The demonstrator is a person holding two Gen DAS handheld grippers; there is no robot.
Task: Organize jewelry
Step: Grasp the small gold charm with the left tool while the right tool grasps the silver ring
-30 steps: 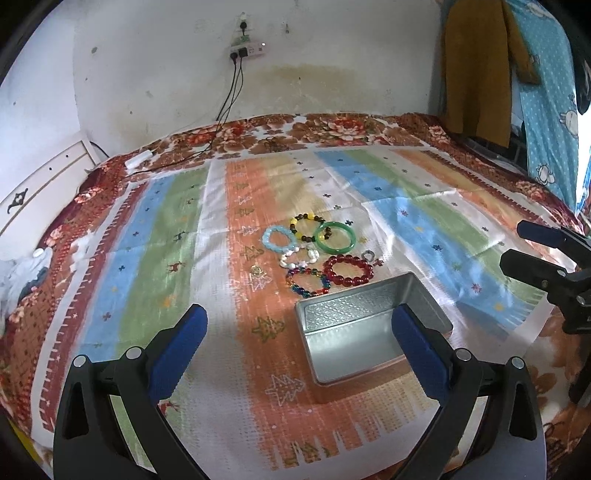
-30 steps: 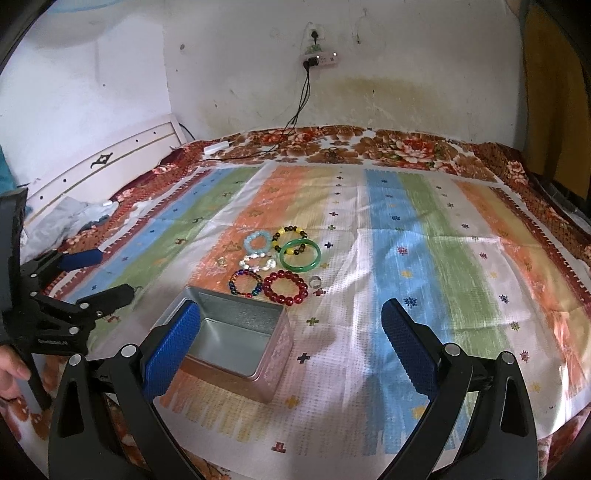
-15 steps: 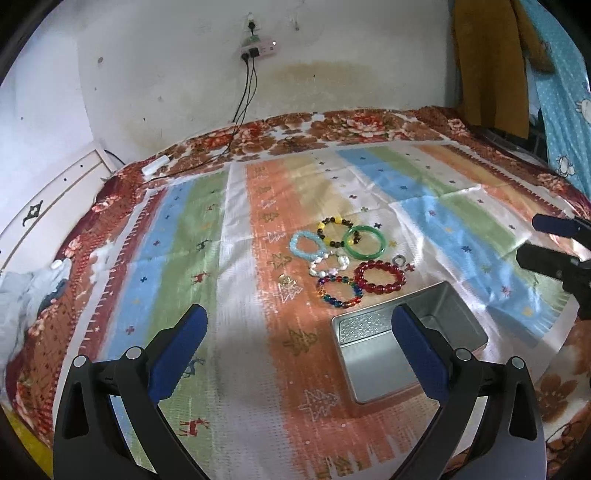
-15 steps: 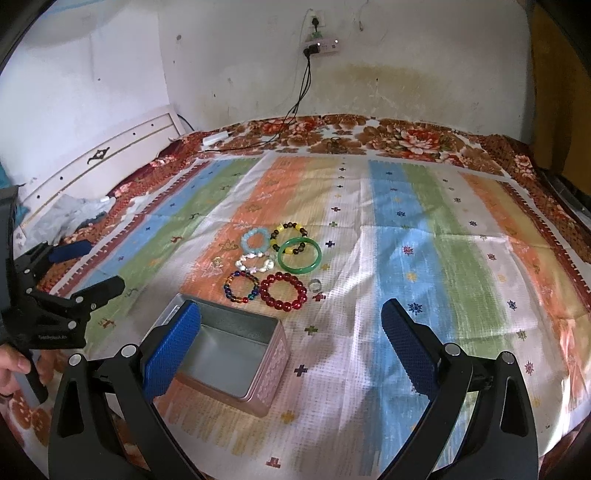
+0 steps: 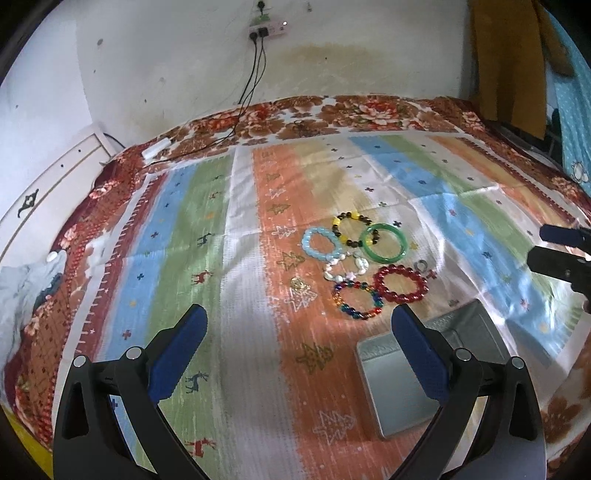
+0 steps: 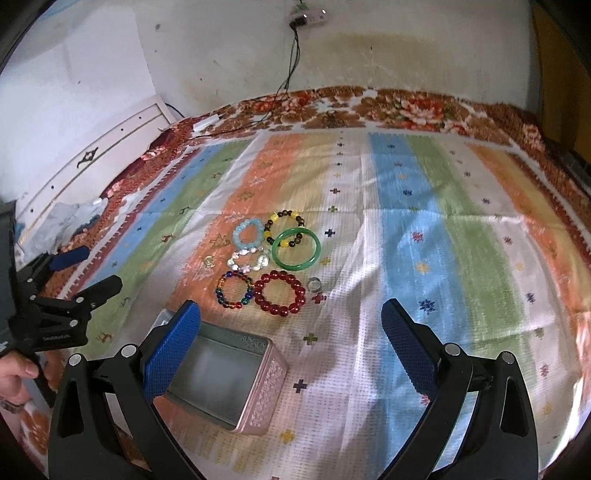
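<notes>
At the left edge of the bed [image 6: 406, 110], in the right wrist view, a hand [image 6: 13, 373] grips the handle of the left gripper [image 5: 297, 345], whose blue-padded jaws stand released and wide apart above the striped woven cloth [image 6: 424, 229] that covers the bed, holding nothing. Near the middle of the cloth, on its orange stripe, the jewelry lies in a tight cluster: a small gold-coloured trinket [image 6: 209, 261] at the left, then a pale blue bead bracelet [image 6: 246, 234] with a white pearly bracelet [image 6: 248, 260] below it and a multicoloured glass bead bracelet [image 6: 234, 290] nearer the front edge. Just right of these sit a brown and yellow bead bracelet [image 6: 282, 226], overlapping a smooth green bangle [image 6: 296, 249], and a dark red bead bracelet [image 6: 280, 292] that touches the multicoloured one. A small silver ring [image 6: 314, 284] lies just beside the red bracelet on its right. Toward the front edge, below the cluster and apart from it, an open rectangular metal tin with embossed pink sides [image 6: 236, 380] stands empty. The right gripper [image 6: 290, 345] hovers over the front of the bed, jaws likewise released and wide, its left pad in front of the tin's near corner. A white power strip [image 6: 308, 16] hangs on the wall behind.
</notes>
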